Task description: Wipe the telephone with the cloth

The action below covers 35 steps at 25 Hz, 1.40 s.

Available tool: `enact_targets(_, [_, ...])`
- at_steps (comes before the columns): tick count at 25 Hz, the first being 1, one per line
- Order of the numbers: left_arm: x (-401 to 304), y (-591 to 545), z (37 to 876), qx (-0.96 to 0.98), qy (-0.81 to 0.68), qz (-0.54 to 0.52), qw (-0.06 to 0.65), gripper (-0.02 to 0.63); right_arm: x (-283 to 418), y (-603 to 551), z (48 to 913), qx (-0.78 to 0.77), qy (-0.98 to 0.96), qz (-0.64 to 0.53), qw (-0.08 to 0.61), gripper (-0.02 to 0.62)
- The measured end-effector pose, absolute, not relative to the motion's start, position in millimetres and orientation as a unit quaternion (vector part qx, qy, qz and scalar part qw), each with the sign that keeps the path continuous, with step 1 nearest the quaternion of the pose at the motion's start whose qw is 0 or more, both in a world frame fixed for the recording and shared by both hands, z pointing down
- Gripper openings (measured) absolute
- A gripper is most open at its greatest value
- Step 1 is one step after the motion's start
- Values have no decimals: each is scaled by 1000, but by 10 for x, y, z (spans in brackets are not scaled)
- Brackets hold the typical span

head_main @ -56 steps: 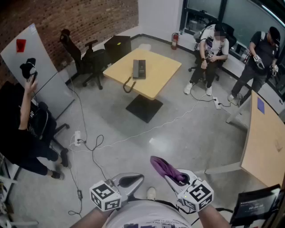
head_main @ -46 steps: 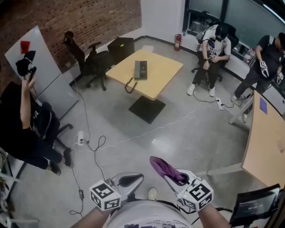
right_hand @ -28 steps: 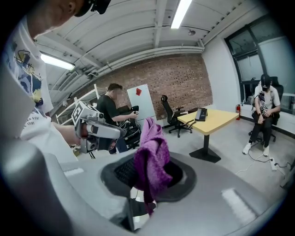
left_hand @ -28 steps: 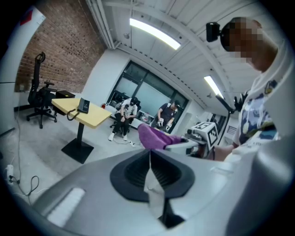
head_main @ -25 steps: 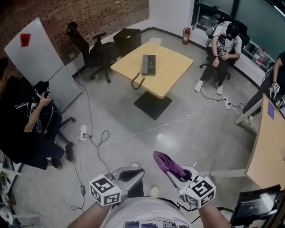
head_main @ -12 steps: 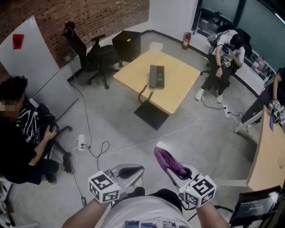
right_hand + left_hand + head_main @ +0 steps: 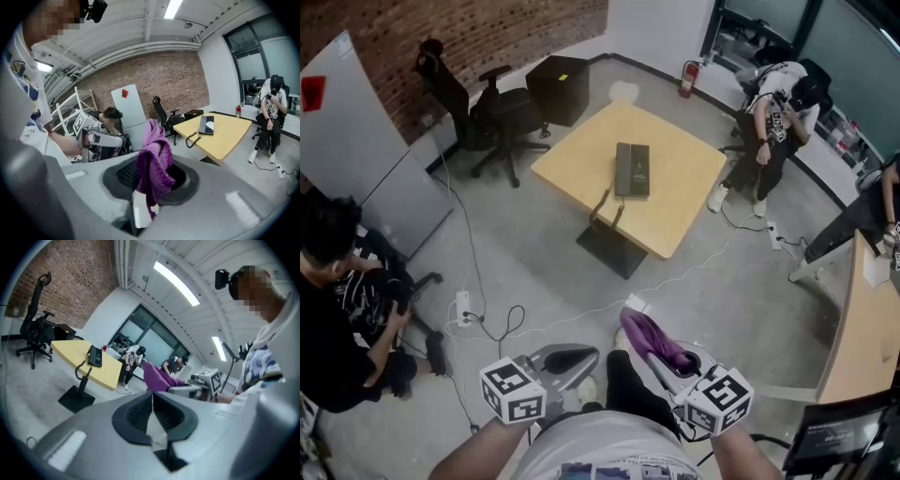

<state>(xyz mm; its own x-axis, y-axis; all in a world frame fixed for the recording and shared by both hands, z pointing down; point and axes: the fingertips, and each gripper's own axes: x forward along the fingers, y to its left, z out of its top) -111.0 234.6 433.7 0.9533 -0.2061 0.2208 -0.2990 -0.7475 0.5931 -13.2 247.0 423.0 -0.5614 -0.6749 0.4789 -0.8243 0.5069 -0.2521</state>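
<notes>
Your left gripper [image 7: 592, 355] has its jaws pressed together with nothing between them. Your right gripper [image 7: 664, 364] is clamped on the purple knitted cloth [image 7: 645, 335], which sticks up and forward out of the jaws in a bunch. Both grippers are low in the head view, side by side in front of your body and aimed across the room, same posture as two seconds back. The cloth grip is unchanged.

The black desk telephone [image 7: 632, 170] lies flat near the middle of the square yellow wooden table [image 7: 684, 206], well apart from both grippers. Its black coiled cord [image 7: 605, 203] hangs over the table's near edge. Phone and table have not shifted on the floor, but they now sit lower and larger in the head view than before. Your dark trouser leg [image 7: 630, 394] now shows between the grippers; earlier only a shoe tip showed there.

The seated person in black [image 7: 342, 314] at the left had an arm raised earlier; now the hands are low at the lap. The seated person in a white top [image 7: 776, 103] remains beyond the table. The black office chairs [image 7: 492, 117] and black box [image 7: 556, 87] stand by the brick wall. A white cable [image 7: 680, 278] trails across the grey floor.
</notes>
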Motion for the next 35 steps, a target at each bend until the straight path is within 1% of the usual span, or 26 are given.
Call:
enact_targets(12, [-639, 777, 4381, 924, -192, 104, 313, 31, 518, 948, 4207, 415, -869, 225, 147, 84])
enact_targets(19, [-306, 21, 4438, 918, -207, 116, 318, 51, 883, 377, 4295, 416, -865, 241, 143, 84])
enact_targets(28, [-160, -990, 4953, 904, -201, 124, 356, 73, 1050, 16, 4416, 454, -840, 260, 148, 84])
enact_targets(35, [117, -1811, 5563, 889, -172, 169, 390, 110, 1175, -287, 4380, 518, -796, 275, 149, 84])
